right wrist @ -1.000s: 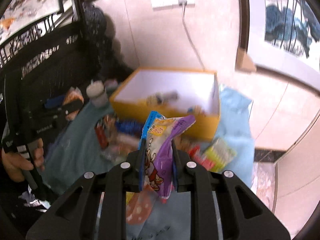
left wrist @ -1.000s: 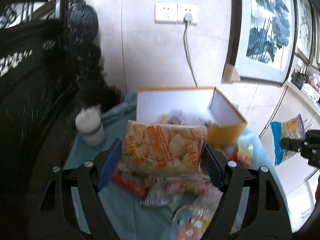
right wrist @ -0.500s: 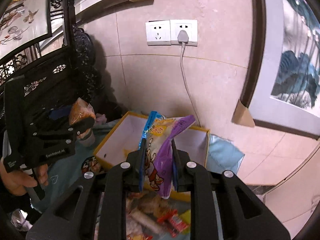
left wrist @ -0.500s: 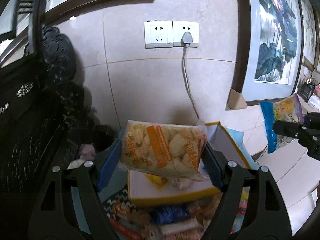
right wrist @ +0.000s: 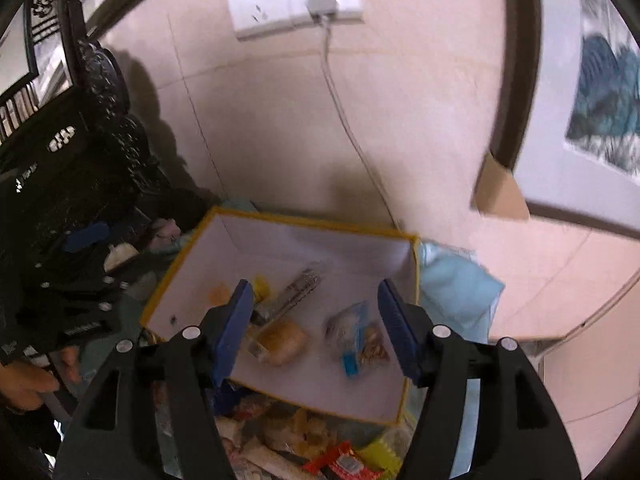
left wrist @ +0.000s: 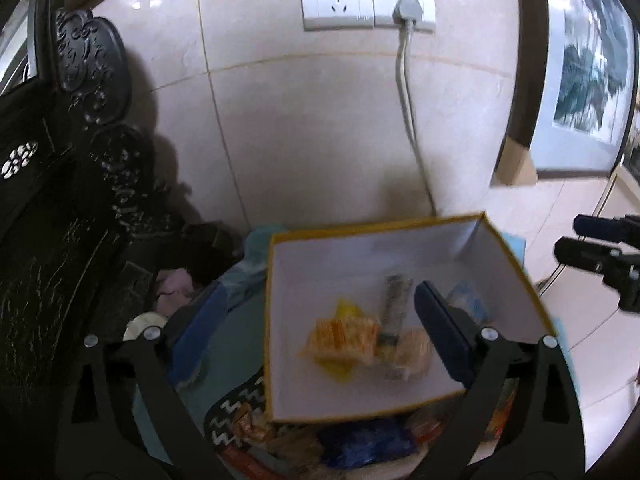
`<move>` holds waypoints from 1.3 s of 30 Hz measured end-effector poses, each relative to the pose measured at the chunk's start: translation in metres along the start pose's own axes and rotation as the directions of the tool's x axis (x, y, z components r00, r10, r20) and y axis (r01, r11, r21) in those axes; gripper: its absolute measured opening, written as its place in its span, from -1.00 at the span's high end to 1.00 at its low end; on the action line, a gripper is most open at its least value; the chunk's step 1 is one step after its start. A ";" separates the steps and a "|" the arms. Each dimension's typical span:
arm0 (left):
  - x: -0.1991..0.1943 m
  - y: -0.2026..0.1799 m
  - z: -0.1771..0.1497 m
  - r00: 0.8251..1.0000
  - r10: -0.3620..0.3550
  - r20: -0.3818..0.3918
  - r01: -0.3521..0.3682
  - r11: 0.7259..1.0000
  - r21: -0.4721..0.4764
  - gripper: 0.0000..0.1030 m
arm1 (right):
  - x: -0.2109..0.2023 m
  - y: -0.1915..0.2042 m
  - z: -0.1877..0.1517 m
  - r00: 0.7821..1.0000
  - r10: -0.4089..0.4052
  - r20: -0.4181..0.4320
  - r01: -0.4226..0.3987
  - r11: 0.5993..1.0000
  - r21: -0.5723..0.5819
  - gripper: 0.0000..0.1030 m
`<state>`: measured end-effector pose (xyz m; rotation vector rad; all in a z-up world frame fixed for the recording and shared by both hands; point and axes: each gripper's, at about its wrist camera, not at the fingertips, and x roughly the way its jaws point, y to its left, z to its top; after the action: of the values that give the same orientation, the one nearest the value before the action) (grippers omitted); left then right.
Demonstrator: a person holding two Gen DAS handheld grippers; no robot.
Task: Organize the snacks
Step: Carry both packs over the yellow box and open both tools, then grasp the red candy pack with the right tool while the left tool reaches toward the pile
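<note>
Both grippers are hanging over the box [left wrist: 280,264], and both have just been opening: the left gripper [left wrist: 320,334] is spread wide with nothing between its pads, and the right gripper [right wrist: 316,328] is released too, also empty. The cracker bag [left wrist: 340,338] and the blue pack [right wrist: 356,340] are lying inside on the box floor. I'd say back straight out clear of the walls, then go for the loose snacks [right wrist: 304,444] piled just in front.

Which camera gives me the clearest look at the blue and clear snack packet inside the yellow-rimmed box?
Right wrist view: the blue and clear snack packet lies unobstructed between open jaws. In the left wrist view it is mostly hidden behind a gripper finger and blurred.
</note>
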<state>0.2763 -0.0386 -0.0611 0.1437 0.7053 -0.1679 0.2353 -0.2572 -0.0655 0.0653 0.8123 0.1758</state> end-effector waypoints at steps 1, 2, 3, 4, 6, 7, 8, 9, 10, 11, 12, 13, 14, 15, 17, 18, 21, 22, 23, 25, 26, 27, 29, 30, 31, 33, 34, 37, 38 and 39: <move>-0.002 0.001 -0.008 1.000 -0.004 -0.004 0.004 1.000 -0.003 -0.86 | 0.001 -0.002 -0.005 1.000 -0.005 -0.011 0.005 1.000 0.005 -0.26; -0.004 0.002 -0.016 1.000 -0.010 -0.009 0.010 1.000 -0.009 -0.86 | 0.002 -0.006 -0.016 1.000 -0.007 -0.026 0.007 1.000 0.017 -0.26; -0.006 0.003 -0.024 1.000 -0.015 -0.011 0.015 1.000 -0.016 -0.86 | 0.003 -0.008 -0.023 0.999 -0.007 -0.038 0.008 1.000 0.024 -0.26; -0.008 0.003 -0.035 1.000 -0.013 -0.021 0.013 1.000 -0.016 -0.86 | 0.004 -0.009 -0.030 0.999 -0.007 -0.050 0.008 0.999 0.031 -0.26; -0.011 0.004 -0.057 0.999 -0.022 -0.040 0.021 1.000 -0.023 -0.86 | 0.005 -0.011 -0.053 0.996 -0.008 -0.088 0.011 0.999 0.039 -0.27; -0.013 0.005 -0.068 0.998 -0.031 -0.050 0.030 0.999 -0.026 -0.86 | 0.005 -0.011 -0.064 0.994 -0.008 -0.105 0.012 0.999 0.040 -0.27; -0.015 0.005 -0.078 0.998 -0.034 -0.057 0.032 0.999 -0.030 -0.86 | 0.007 -0.010 -0.081 0.991 -0.013 -0.132 0.018 0.999 0.039 -0.27; -0.017 0.006 -0.094 0.997 -0.037 -0.070 0.035 0.999 -0.032 -0.86 | 0.007 -0.009 -0.093 0.989 -0.016 -0.150 0.022 0.999 0.038 -0.27; -0.017 0.007 -0.105 0.996 -0.038 -0.081 0.036 0.999 -0.032 -0.86 | 0.009 -0.008 -0.107 0.985 -0.020 -0.172 0.026 0.999 0.035 -0.27; -0.017 0.009 -0.120 0.995 -0.041 -0.094 0.038 0.999 -0.035 -0.86 | 0.013 -0.006 -0.124 0.978 -0.029 -0.208 0.034 0.999 0.019 -0.27; -0.016 0.009 -0.129 0.993 -0.045 -0.106 0.042 0.998 -0.038 -0.86 | 0.017 -0.004 -0.138 0.972 -0.042 -0.231 0.043 0.999 0.000 -0.27; -0.015 0.011 -0.145 0.989 -0.052 -0.135 0.046 0.998 -0.046 -0.86 | 0.019 -0.001 -0.151 0.967 -0.056 -0.248 0.053 0.998 -0.018 -0.27; -0.013 0.011 -0.159 0.985 -0.054 -0.163 0.046 0.997 -0.054 -0.86 | 0.022 0.001 -0.165 0.961 -0.067 -0.267 0.061 0.998 -0.030 -0.27; -0.012 0.011 -0.167 0.982 -0.056 -0.179 0.047 0.997 -0.056 -0.86 | 0.023 0.001 -0.175 0.958 -0.070 -0.278 0.064 0.997 -0.031 -0.27; -0.011 0.010 -0.190 0.976 -0.054 -0.212 0.044 0.998 -0.048 -0.86 | 0.026 0.002 -0.192 0.951 -0.070 -0.300 0.068 0.998 -0.016 -0.27; -0.011 0.008 -0.200 0.973 -0.051 -0.225 0.044 0.998 -0.037 -0.86 | 0.027 0.001 -0.199 0.949 -0.068 -0.309 0.069 0.998 -0.008 -0.27; -0.012 0.004 -0.221 0.968 -0.047 -0.248 0.047 0.999 -0.007 -0.86 | 0.028 0.006 -0.215 0.942 -0.072 -0.328 0.070 0.997 -0.016 -0.27; -0.012 0.002 -0.226 0.967 -0.049 -0.252 0.051 0.999 0.002 -0.86 | 0.028 0.008 -0.218 0.941 -0.075 -0.331 0.071 0.997 -0.024 -0.27; -0.012 0.000 -0.230 0.966 -0.049 -0.254 0.054 0.998 0.014 -0.86 | 0.028 0.008 -0.220 0.940 -0.078 -0.332 0.073 0.997 -0.027 -0.27; -0.010 -0.006 -0.238 0.966 -0.041 -0.256 0.057 0.997 0.056 -0.86 | 0.028 0.010 -0.222 0.940 -0.086 -0.330 0.078 0.996 -0.038 -0.27; -0.009 -0.008 -0.241 0.966 -0.037 -0.258 0.057 0.996 0.070 -0.86 | 0.028 0.010 -0.221 0.940 -0.091 -0.330 0.082 0.996 -0.042 -0.27; -0.008 -0.010 -0.243 0.965 -0.038 -0.258 0.061 0.995 0.082 -0.86 | 0.029 0.009 -0.221 0.940 -0.098 -0.328 0.087 0.995 -0.048 -0.27; -0.005 -0.013 -0.246 0.965 -0.046 -0.259 0.072 0.993 0.090 -0.86 | 0.030 0.007 -0.219 0.939 -0.108 -0.326 0.094 0.994 -0.059 -0.27; -0.003 -0.015 -0.247 0.965 -0.046 -0.260 0.072 0.993 0.093 -0.86 | 0.032 0.006 -0.219 0.937 -0.118 -0.329 0.101 0.992 -0.070 -0.27; -0.001 -0.014 -0.245 0.964 -0.045 -0.261 0.071 0.993 0.093 -0.86 | 0.033 0.004 -0.219 0.935 -0.130 -0.331 0.108 0.991 -0.083 -0.27; 0.004 -0.017 -0.245 0.965 -0.038 -0.259 0.066 0.993 0.100 -0.86 | 0.035 0.002 -0.217 0.933 -0.142 -0.332 0.114 0.988 -0.100 -0.27; 0.008 -0.018 -0.244 0.966 -0.033 -0.258 0.062 0.993 0.103 -0.86 | 0.037 0.001 -0.215 0.933 -0.145 -0.330 0.116 0.988 -0.106 -0.27; 0.019 -0.020 -0.242 0.963 -0.030 -0.266 0.060 0.993 0.103 -0.86 | 0.046 0.000 -0.210 0.932 -0.150 -0.331 0.115 0.985 -0.125 -0.27; 0.023 -0.020 -0.242 0.963 -0.029 -0.268 0.060 0.992 0.108 -0.89 | 0.050 0.000 -0.209 0.930 -0.157 -0.331 0.117 0.984 -0.136 -0.27; 0.025 -0.021 -0.243 0.965 -0.026 -0.259 0.057 0.992 0.113 -0.92 | 0.054 0.000 -0.209 0.929 -0.162 -0.333 0.119 0.982 -0.145 -0.27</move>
<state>0.1373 -0.0163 -0.2615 0.2690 0.9585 -0.2350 0.1204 -0.2489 -0.2477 -0.1436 1.1502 0.1011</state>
